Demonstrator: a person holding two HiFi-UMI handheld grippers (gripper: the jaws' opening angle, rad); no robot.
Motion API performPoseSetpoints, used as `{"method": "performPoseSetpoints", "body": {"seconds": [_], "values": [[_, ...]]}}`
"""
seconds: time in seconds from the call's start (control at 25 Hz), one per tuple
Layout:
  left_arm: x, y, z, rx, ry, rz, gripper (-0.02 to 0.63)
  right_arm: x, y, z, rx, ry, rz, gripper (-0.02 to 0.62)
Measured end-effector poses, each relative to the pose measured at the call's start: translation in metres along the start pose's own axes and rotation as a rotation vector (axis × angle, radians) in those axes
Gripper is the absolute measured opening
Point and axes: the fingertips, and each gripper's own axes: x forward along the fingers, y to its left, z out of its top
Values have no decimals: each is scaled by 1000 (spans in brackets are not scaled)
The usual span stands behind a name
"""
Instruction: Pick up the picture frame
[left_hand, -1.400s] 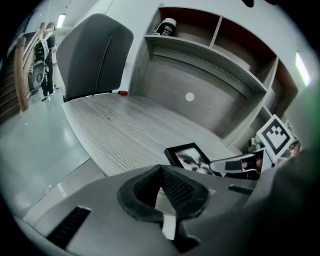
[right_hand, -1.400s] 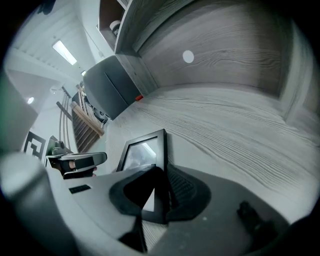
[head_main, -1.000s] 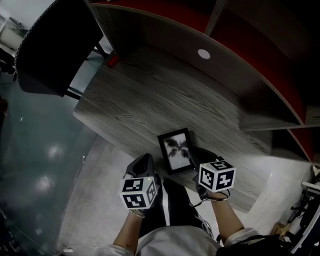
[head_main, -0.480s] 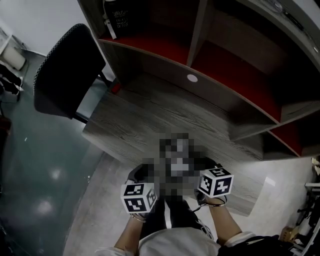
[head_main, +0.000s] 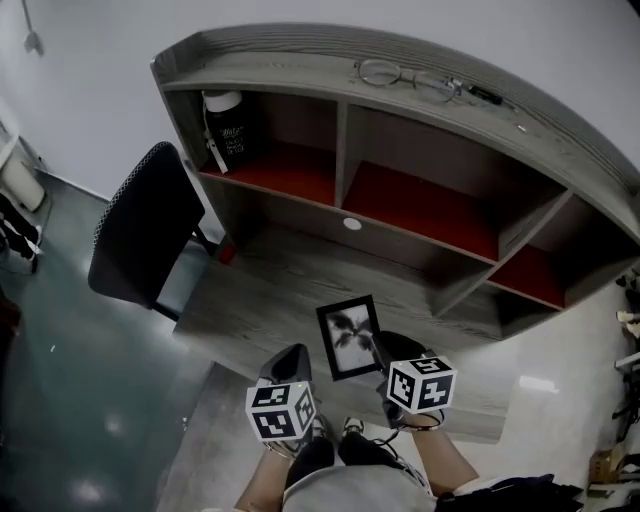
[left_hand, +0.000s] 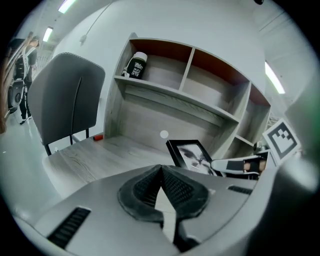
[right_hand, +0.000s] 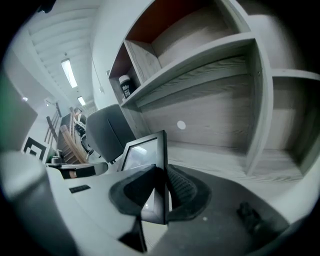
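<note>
Black moulding is all that the right gripper (right_hand: 162, 172) has hold of: its jaws are clamped on one thin side of the picture frame (head_main: 350, 338), with the glass face turned away to the left in the right gripper view. In the head view the frame sits at lower centre, over the near part of the grey wooden desk (head_main: 265, 290) and seemingly raised off it, though its lower edge is hidden in every view.

The main risk, as I judge it, is the one-sided grip. Most of the frame hangs out beyond the pads, so its own weight can make it pivot in the jaws or slide out, and a drop onto the desk could crack the glass. A smooth edge gives the ribbed pads little to bite on, and any quick swing of the hand would add to that.

The left gripper (head_main: 288, 362) gives no backup. Its jaws are together with nothing between them, just beside the frame at lower left, so it cannot catch a slip without opening first, and it could knock the frame's free side.

The shelf unit (head_main: 340, 135) stands across the upper half of the head view, and carrying the frame forward could strike a corner against its lower board.
</note>
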Motion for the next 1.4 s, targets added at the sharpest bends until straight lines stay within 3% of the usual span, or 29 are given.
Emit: {"method": "performPoseSetpoints", "body": {"seconds": [0.28, 0.64, 0.84, 1.08, 1.4], "values": [[-8, -16, 38, 42, -80, -66, 13, -31, 3, 39, -17, -132, -63, 86], [-14, -29, 69, 41, -127, -138, 14, -67, 6, 82, -18, -290, -133, 86], [-17, -49, 89, 85, -152, -197, 14, -87, 9, 104, -15, -371, -170, 86], [-16, -68, 110, 123, -173, -265, 14, -108, 11, 119, -17, -452, -227, 86], [-26, -80, 125, 95, -194, -320, 14, -137, 3, 122, -12, -514, -305, 86]]}}
